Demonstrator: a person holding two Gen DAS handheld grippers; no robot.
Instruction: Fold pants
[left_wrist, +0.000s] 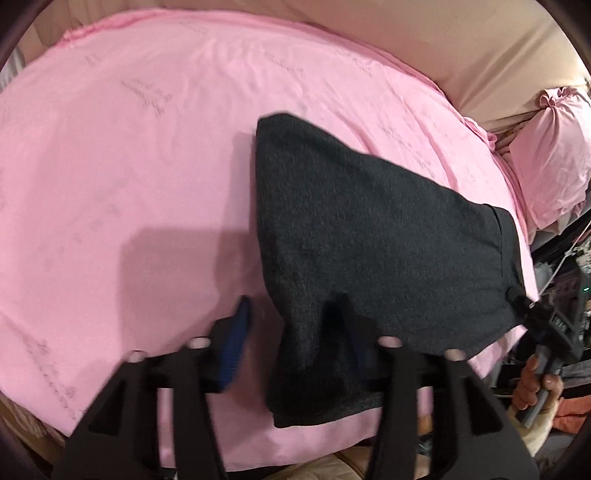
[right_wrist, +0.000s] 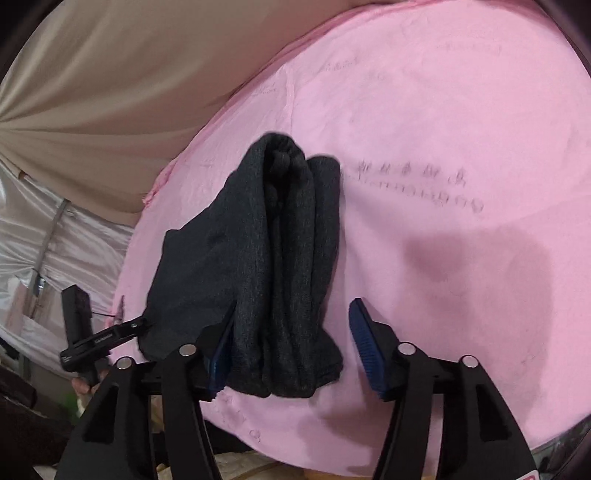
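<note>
Dark grey pants (left_wrist: 369, 240) lie folded in a thick bundle on the pink bed sheet (left_wrist: 129, 147). My left gripper (left_wrist: 295, 343) is open, its jaws wide apart; the near corner of the pants lies between them and covers the right finger. In the right wrist view the folded pants (right_wrist: 273, 266) show stacked layers. My right gripper (right_wrist: 291, 350) is open around the bundle's near end, the left finger touching the cloth, the right pad (right_wrist: 364, 347) apart from it. The right gripper also shows in the left wrist view (left_wrist: 517, 299) at the pants' waistband edge.
A beige sheet (left_wrist: 461, 48) lies beyond the pink sheet. A pink pillow (left_wrist: 550, 155) sits at the far right. Clutter (left_wrist: 569, 266) stands beside the bed on the right. The left gripper (right_wrist: 144, 325) shows at the left in the right wrist view, with plastic sheeting (right_wrist: 37, 229) behind.
</note>
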